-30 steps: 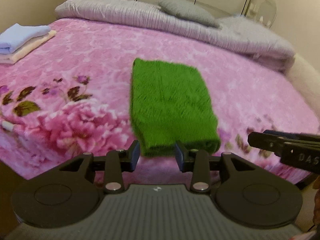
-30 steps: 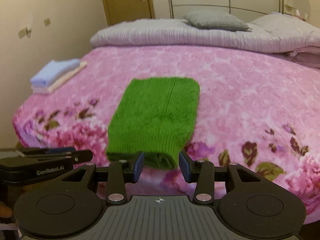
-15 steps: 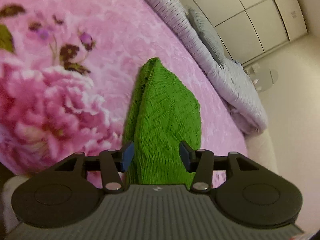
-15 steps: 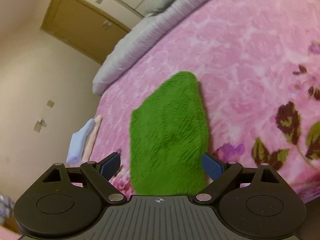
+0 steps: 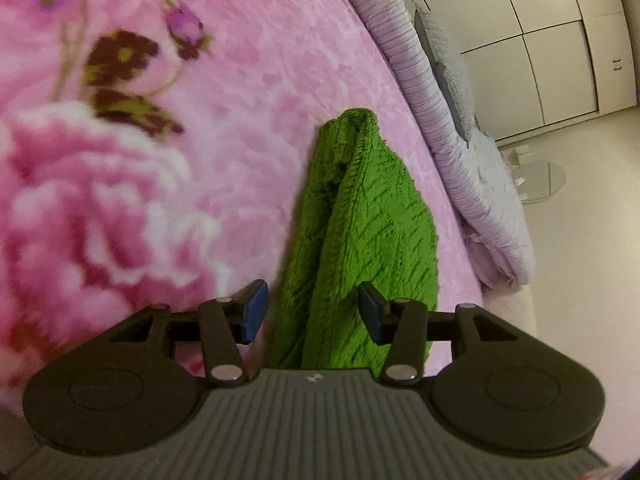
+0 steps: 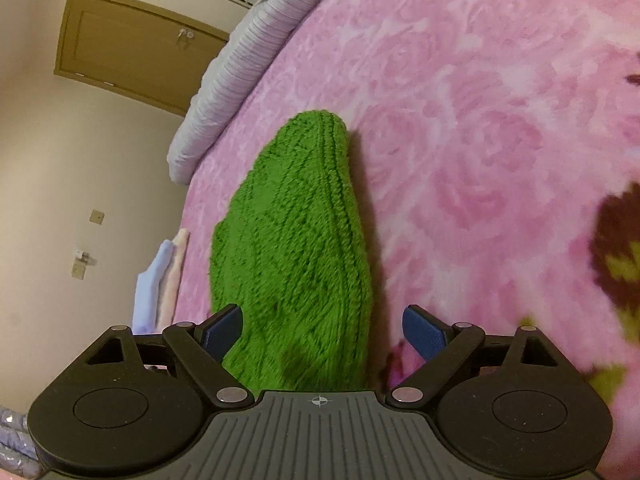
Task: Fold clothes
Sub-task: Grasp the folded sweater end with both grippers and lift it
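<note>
A folded green knitted garment lies on the pink floral bedspread. Seen from the left wrist, its layered left edge runs between the fingers of my left gripper, which is open around the near end with gaps on both sides. The right wrist view shows the same green garment reaching back between the fingers of my right gripper, which stands wide open at the garment's near right edge. Both cameras are rolled sideways and sit low over the pink bedspread.
A lilac quilt with a grey pillow lies along the head of the bed. A small stack of folded blue and cream clothes sits at the bed's left edge. A brown door and cream wall stand beyond.
Both grippers have dropped low, rolled sideways and moved in onto the near end of the green garment. The right gripper's jaws have spread much wider; the left opened slightly.
</note>
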Demonstrator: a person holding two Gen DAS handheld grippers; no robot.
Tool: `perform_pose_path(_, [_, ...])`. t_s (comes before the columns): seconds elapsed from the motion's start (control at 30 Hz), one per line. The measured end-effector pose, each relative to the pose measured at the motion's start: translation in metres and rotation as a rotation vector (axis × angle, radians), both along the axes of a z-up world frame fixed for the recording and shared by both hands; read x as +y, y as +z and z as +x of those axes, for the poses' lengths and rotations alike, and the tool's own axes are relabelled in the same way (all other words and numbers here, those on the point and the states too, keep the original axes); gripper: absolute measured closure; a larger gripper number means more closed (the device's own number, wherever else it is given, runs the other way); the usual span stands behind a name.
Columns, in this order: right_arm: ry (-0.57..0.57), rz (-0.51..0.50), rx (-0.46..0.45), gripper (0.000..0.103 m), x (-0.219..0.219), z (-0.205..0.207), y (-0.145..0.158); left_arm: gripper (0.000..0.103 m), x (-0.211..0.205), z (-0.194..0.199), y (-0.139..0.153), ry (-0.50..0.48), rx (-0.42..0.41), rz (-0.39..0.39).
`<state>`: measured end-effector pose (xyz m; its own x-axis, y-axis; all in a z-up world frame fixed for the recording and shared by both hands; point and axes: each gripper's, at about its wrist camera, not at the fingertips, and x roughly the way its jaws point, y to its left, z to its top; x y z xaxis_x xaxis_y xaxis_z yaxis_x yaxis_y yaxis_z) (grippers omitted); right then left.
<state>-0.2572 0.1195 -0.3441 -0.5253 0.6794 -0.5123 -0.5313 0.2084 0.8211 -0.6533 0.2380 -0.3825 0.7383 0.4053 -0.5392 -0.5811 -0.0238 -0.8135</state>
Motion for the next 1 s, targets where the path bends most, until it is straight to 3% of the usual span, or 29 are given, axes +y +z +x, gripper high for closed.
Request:
perform_pose_path(0.17, [-0.006, 0.02, 0.017, 0.012, 0.021, 0.001, -0.003, 0.061, 0.013, 0.018, -0.005, -0.034, -0.041, 0.002])
perform_pose_path(0.27, [0.01, 0.021, 0.028, 0.02, 0.036, 0.001, -0.007, 0.063, 0.02, 0.025, -0.012, -0.064, -0.078, 0.004])
perform_pose_path(0.33, [0.028, 0.017, 0.045, 0.033, 0.045, 0.002, -0.013, 0.067, 0.026, 0.028, -0.016, -0.086, -0.104, 0.004])
perform_pose_path(0.47, [0.063, 0.008, 0.08, 0.04, 0.064, 0.002, -0.025, 0.073, 0.032, 0.026, -0.023, -0.117, -0.14, -0.01])
perform_pose_path(0.6, [0.113, -0.013, 0.107, 0.06, 0.074, 0.007, -0.032, 0.076, 0.034, 0.025, -0.022, -0.128, -0.131, -0.037])
perform_pose_path(0.8, [0.087, -0.124, 0.107, 0.068, 0.081, 0.01, -0.022, 0.083, 0.041, 0.035, 0.009, -0.141, -0.016, -0.104])
perform_pose_path(1.0, [0.076, -0.241, 0.091, 0.071, 0.096, 0.004, 0.028, 0.086, 0.054, 0.027, 0.072, -0.138, 0.058, -0.133])
